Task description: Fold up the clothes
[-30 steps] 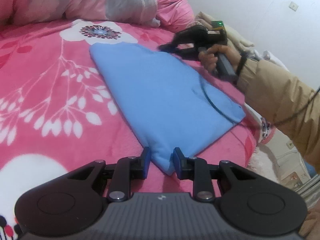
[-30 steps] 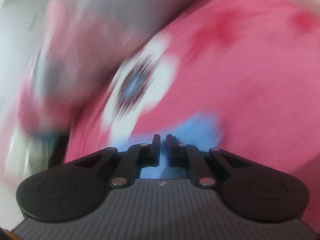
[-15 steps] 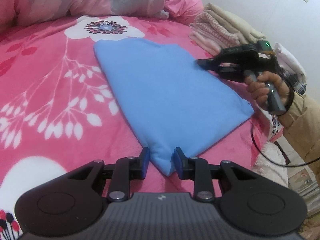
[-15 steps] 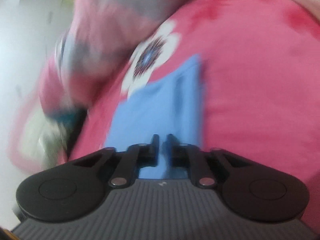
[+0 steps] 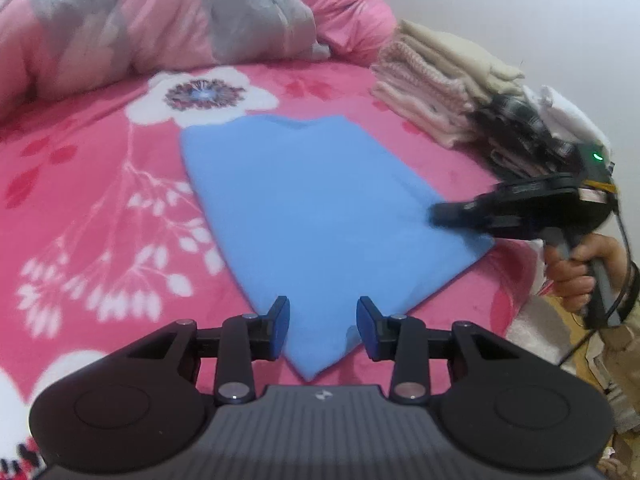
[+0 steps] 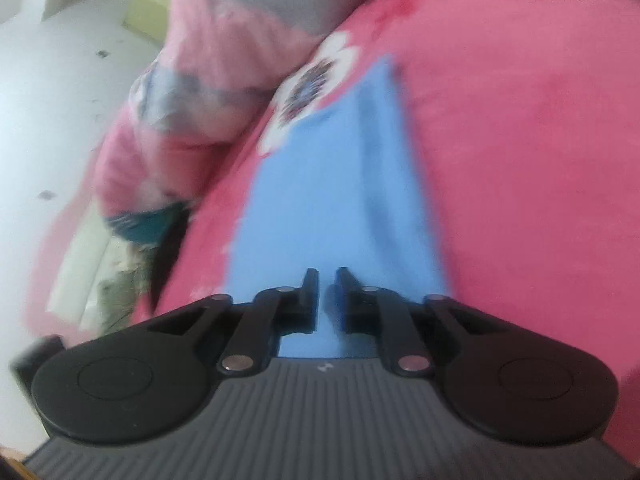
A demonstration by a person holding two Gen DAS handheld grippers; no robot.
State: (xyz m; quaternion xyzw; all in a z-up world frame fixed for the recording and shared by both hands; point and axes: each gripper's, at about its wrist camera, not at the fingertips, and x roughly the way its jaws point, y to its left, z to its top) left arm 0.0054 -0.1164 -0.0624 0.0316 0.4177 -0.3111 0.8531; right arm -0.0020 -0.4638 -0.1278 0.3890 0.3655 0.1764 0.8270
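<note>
Our left gripper (image 5: 322, 322) has let go and opened wide around the blue shirt's (image 5: 316, 216) near corner.
We hold our right gripper (image 6: 328, 294) nearly closed, pinching nothing, over the shirt's right edge on the pink bed (image 5: 92, 200).

Readable text: none in either view.
Left gripper (image 5: 322, 317) body: a small pale emblem at the top middle of the ribbed housing, a mark and not letters; it cannot be read as a brand.
Right gripper (image 6: 328, 289) body, own wrist view: the same small pale emblem at the top middle of the ribbed housing, blurred and unreadable.
Right gripper, seen from the left wrist view: a pale label strip with a yellow edge near its rear, too small and blurred to read.
Numbers: none legible.
Signs: none legible.
</note>
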